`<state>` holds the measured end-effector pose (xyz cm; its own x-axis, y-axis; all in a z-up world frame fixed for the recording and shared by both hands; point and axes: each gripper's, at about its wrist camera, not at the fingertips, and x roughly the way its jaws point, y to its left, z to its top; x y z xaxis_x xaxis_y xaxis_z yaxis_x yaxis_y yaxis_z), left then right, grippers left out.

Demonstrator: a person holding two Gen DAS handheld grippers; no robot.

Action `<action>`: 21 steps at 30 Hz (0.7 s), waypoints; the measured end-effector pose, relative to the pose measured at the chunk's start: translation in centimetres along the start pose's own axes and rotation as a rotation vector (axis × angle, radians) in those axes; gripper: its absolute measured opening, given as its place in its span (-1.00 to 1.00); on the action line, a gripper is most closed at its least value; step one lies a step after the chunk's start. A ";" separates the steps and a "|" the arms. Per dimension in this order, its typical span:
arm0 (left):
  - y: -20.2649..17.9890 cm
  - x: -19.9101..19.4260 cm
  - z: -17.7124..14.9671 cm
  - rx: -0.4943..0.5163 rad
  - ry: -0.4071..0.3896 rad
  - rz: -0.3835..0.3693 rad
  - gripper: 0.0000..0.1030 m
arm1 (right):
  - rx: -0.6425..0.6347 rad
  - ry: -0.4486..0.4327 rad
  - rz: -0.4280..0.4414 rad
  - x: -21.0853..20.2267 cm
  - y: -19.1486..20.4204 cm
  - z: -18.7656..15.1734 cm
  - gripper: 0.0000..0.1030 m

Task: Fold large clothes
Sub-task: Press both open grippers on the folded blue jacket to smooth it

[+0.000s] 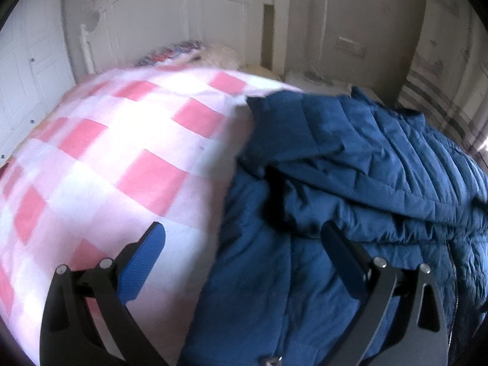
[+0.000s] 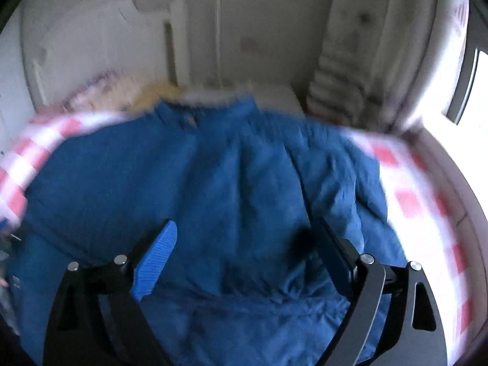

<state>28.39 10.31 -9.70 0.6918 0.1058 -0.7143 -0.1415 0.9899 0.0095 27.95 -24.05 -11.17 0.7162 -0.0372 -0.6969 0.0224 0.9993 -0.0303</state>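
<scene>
A large blue padded jacket [image 1: 350, 183] lies crumpled on a bed with a pink and white checked cover [image 1: 122, 140]. In the left wrist view my left gripper [image 1: 244, 235] hangs open over the jacket's left edge, one finger above the cover, the other above the jacket, nothing between its pads. The right wrist view is blurred. There the jacket [image 2: 231, 183] fills the middle, its collar at the far side. My right gripper [image 2: 244, 231] stands wide open above the jacket, with no fabric pinched between its blue pads.
A white headboard [image 1: 189, 15] stands at the far end of the bed, with pillows [image 1: 195, 53] in front of it. A white bedside cabinet [image 1: 317, 79] is beyond the jacket. A striped curtain [image 1: 439, 91] and a bright window [image 2: 475, 91] are on the right.
</scene>
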 end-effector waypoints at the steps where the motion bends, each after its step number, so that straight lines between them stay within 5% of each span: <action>1: -0.1 -0.9 0.3 0.006 -0.025 -0.006 0.96 | 0.004 -0.013 0.010 0.1 -0.1 -0.3 0.68; 4: -1.0 -4.4 2.5 0.042 -0.106 -0.093 0.96 | -0.011 -0.004 -0.009 0.9 0.3 0.2 0.68; 8: -4.6 -4.5 6.9 0.142 -0.081 -0.204 0.96 | -0.015 -0.001 -0.014 0.9 0.6 0.1 0.68; 12: -8.2 0.9 9.1 0.227 0.001 -0.157 0.96 | 0.004 0.008 0.021 1.0 0.2 0.2 0.68; 16: -9.8 7.5 7.5 0.261 0.134 -0.113 0.96 | 0.004 0.016 0.060 1.0 0.1 0.3 0.81; 18: -10.1 7.7 6.2 0.291 0.051 -0.096 0.96 | -0.008 0.028 0.074 1.1 0.2 0.3 0.91; 21: -9.9 7.7 6.0 0.289 0.043 -0.091 0.96 | -0.025 0.045 0.071 1.2 0.5 0.4 0.91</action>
<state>39.32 1.89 -11.08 0.6607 0.0170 -0.7505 0.1313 0.9817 0.1379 29.08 -23.63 -11.71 0.6830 0.0334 -0.7296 -0.0455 0.9990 0.0031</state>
